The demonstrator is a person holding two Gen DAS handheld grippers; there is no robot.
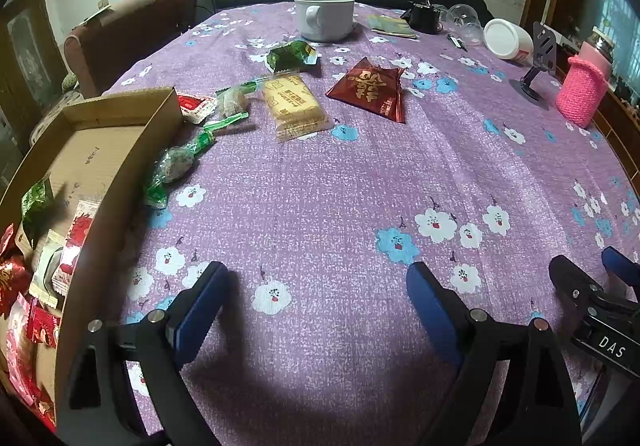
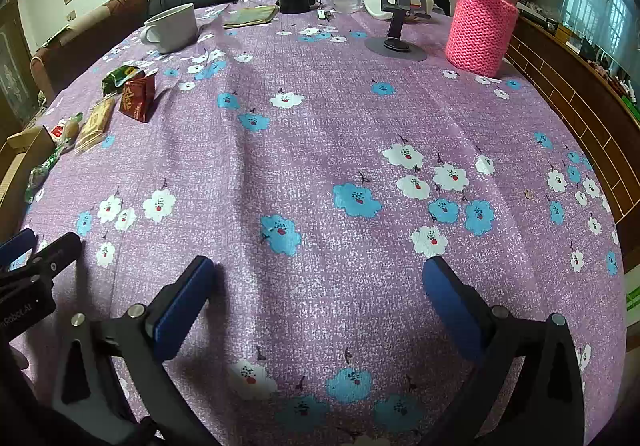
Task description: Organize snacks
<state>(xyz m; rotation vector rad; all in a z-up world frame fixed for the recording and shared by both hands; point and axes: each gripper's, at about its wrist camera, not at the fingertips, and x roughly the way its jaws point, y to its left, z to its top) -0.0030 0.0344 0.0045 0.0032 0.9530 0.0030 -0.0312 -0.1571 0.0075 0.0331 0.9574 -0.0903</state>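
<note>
Both tongs spread wide, left tongs (image 1: 316, 286), right tongs (image 2: 320, 278), low over table (image 1: 360, 174), cardboard box (image 1: 100, 150) at left, biscuit pack (image 1: 294, 106) centre.

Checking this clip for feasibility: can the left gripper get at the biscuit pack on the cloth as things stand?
Probably yes. The left gripper is open and empty, and the biscuit pack lies flat straight ahead with only bare tablecloth between. The green candies and red packet sit beside it, not in the way.
</note>
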